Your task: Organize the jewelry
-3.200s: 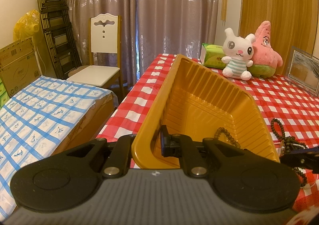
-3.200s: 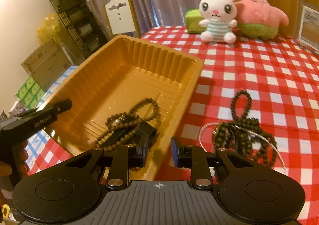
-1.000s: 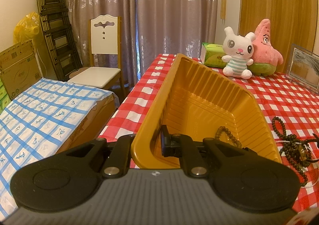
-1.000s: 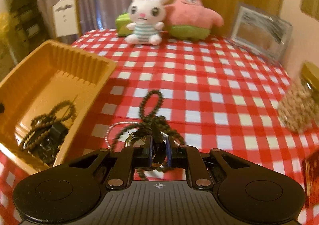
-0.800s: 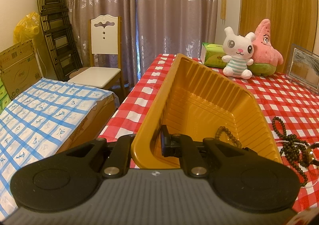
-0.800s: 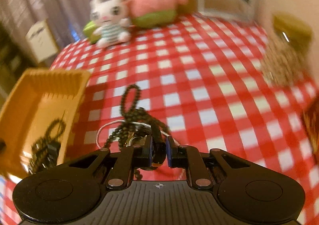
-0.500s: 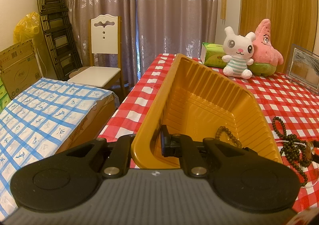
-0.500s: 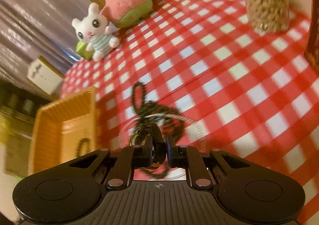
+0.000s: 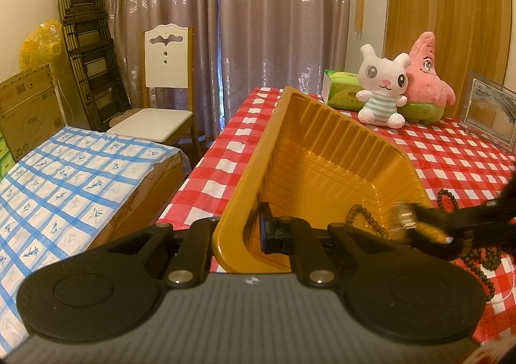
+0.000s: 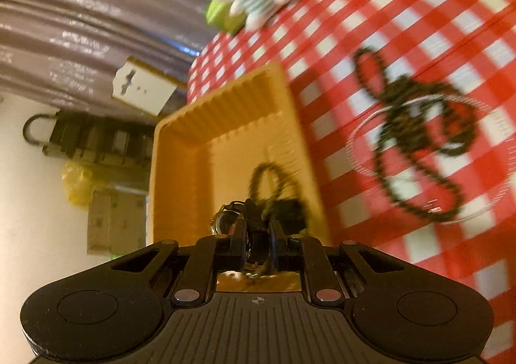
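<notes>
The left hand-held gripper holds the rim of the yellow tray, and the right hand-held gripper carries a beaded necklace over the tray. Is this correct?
Not quite. The right hand-held gripper carries a wristwatch, not a beaded necklace, as the right wrist view shows. The rest holds: the left hand-held gripper grips the rim of the yellow tray, and the watch hangs over it.

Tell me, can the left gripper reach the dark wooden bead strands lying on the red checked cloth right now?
Probably not. The left gripper is shut on the orange plastic tray at its near wall, and the tray's right side plus the right gripper, holding a wristwatch, lie between it and the bead strands.
</notes>
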`<action>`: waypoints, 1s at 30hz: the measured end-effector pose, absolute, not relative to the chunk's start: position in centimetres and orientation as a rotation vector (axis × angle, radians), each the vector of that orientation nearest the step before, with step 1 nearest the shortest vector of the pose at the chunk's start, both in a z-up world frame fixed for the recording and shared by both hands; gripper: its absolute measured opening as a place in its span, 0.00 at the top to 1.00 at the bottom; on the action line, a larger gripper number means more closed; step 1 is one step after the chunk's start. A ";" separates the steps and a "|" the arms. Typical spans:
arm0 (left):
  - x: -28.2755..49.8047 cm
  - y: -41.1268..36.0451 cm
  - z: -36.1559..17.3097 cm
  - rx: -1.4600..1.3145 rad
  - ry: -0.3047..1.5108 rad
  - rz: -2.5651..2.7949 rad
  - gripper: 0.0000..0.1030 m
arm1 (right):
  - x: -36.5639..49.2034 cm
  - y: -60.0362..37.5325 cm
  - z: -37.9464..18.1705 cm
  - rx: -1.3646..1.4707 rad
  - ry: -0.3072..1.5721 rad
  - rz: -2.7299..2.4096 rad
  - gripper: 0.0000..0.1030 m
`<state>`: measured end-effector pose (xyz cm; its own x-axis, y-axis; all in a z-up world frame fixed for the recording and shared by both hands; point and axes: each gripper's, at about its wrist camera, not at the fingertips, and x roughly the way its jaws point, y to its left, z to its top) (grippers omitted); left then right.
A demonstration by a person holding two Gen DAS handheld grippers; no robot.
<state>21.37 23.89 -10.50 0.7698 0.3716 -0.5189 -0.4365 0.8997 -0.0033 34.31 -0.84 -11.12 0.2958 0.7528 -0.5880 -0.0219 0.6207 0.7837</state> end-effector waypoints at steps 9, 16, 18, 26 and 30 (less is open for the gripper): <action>21.6 23.9 -10.5 -0.133 0.544 0.438 0.91 | 34.2 4.4 -12.9 0.705 1.145 0.629 0.85; 21.7 24.1 -10.8 -0.138 0.549 0.433 0.91 | 33.7 5.4 -12.8 0.617 1.114 0.654 0.46; 21.7 24.2 -10.9 -0.137 0.550 0.432 0.91 | 33.8 5.0 -12.7 0.591 1.112 0.655 0.46; 21.6 24.1 -10.9 -0.140 0.549 0.431 0.91 | 33.4 2.6 -12.9 0.485 1.111 0.644 0.46; 21.5 24.1 -11.0 -0.140 0.548 0.434 0.91 | 32.7 1.4 -12.2 0.462 1.085 0.697 0.46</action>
